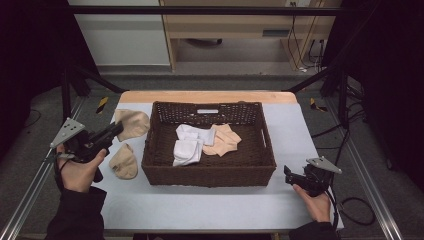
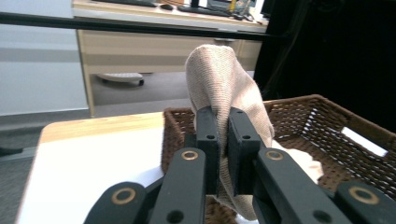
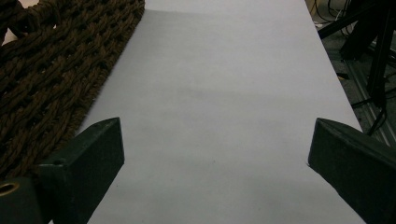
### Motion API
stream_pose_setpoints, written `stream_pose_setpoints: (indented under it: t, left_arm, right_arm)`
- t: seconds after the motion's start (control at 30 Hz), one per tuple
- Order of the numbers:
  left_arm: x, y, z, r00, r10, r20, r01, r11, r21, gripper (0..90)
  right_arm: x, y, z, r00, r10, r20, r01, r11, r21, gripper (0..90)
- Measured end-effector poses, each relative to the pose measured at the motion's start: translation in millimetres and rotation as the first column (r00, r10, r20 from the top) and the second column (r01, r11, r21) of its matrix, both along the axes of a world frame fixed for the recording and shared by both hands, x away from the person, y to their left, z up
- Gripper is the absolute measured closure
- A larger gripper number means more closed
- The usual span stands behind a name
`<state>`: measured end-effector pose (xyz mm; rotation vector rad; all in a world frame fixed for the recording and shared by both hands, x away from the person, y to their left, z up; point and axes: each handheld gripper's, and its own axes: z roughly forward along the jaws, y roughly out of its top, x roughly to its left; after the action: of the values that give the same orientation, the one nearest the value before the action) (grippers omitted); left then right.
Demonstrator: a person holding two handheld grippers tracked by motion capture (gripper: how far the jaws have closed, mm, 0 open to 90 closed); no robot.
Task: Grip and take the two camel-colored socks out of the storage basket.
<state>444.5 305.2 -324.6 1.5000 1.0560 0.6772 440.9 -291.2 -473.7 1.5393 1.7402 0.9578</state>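
My left gripper [image 1: 118, 128] is shut on a beige sock [image 1: 133, 123], held up just left of the brown wicker basket's [image 1: 155, 165] far corner. In the left gripper view the sock [image 2: 224, 79] stands up from between the closed jaws, with the basket [image 2: 336, 116] behind it. A second beige sock [image 1: 123, 161] lies on the table by the basket's left wall. White socks [image 1: 187, 145] and another beige sock [image 1: 223, 140] lie in the basket. My right gripper [image 1: 288, 173] rests open near the basket's front right corner, nothing between its jaws [image 3: 215, 140].
The white table top [image 1: 200, 205] has a wooden strip [image 1: 205, 96] along its far edge. A black metal frame [image 1: 330, 70] surrounds the table, and cables [image 1: 357, 210] trail on the floor at the right. The basket's woven wall [image 3: 46, 70] is at the left of the right gripper view.
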Motion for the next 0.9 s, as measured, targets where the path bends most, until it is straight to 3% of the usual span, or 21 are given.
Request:
stream_pose_setpoints:
  t: [0.13,0.53,0.57,0.73,0.9]
  left_arm:
    - [1.7,6.9,-7.6,0.9986,0.051,-0.010,-0.051,0.9980,0.038,84.0]
    - [9.4,23.8,-30.0,0.9908,0.117,-0.069,-0.113,0.9919,0.059,84.0]
    - [11.4,28.3,-37.3,0.9870,0.130,-0.094,-0.124,0.9901,0.065,84.0]
    - [14.9,33.4,-50.1,0.9794,0.148,-0.137,-0.138,0.9870,0.083,84.0]
    - [19.1,36.5,-70.5,0.9665,0.166,-0.196,-0.145,0.9824,0.119,83.9]
  right_arm:
    - [-0.7,-0.2,0.4,1.0000,0.001,0.000,-0.001,1.000,-0.002,4.0]
    - [-1.4,0.4,0.7,1.0000,0.006,0.002,-0.006,1.000,-0.008,4.1]
    - [-1.4,0.4,0.7,1.0000,0.007,0.002,-0.007,1.000,-0.008,4.1]
    - [-1.5,0.4,0.8,1.0000,0.007,0.002,-0.007,1.000,-0.008,4.1]
    - [-1.7,0.3,0.9,1.0000,0.007,0.002,-0.007,1.000,-0.008,4.1]
